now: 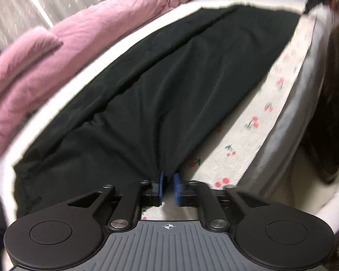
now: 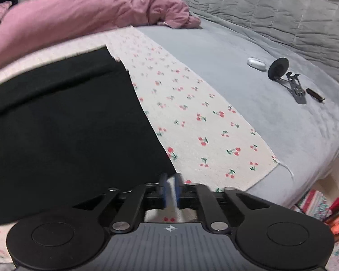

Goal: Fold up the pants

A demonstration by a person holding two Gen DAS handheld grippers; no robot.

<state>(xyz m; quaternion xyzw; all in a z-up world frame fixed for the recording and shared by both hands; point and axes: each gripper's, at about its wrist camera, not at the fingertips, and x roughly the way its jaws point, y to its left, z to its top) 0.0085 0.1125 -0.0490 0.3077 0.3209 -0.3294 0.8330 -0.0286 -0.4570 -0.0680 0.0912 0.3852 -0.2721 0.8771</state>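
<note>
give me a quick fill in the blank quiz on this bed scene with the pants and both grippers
1. The pants spread on the bed are ____ in colour.
2. The cloth under the pants is printed with red ____.
3. The bunched duvet beyond the pants is ____.
4. The left gripper has its blue pads closed on an edge of the ____.

Missing words: black; cherries; pink; pants
</note>
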